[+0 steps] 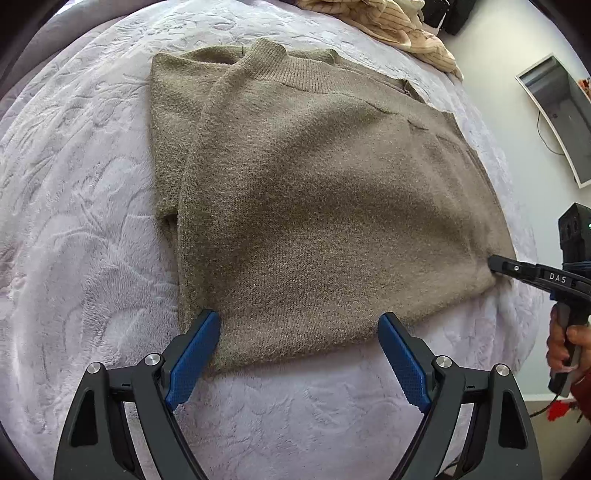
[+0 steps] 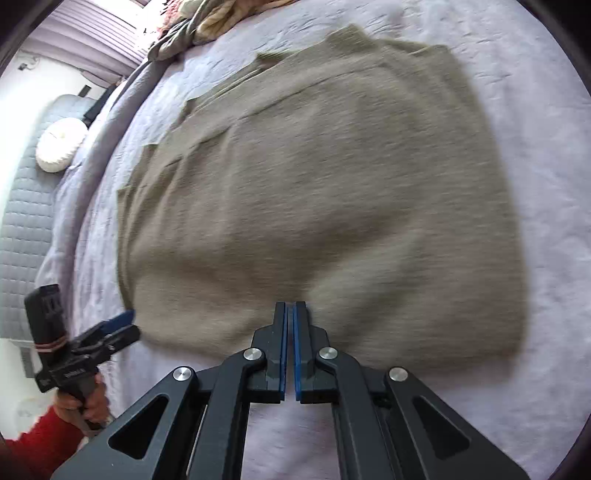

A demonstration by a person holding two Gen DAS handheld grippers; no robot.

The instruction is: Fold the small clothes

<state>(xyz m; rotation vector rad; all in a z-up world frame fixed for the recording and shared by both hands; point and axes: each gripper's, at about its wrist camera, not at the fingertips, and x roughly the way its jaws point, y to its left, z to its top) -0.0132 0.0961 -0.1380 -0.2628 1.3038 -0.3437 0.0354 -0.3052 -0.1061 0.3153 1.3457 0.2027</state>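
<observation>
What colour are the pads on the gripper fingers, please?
The finger pads are blue, set on black gripper arms; the left wrist view shows them best.

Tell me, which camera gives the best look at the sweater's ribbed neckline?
The left wrist view. There the sweater lies sharp on the blanket, and the ribbed collar shows stitch by stitch at its far end. The right wrist view is motion-blurred: the sweater is a smooth olive shape, and its collar is only a vague bump.
</observation>
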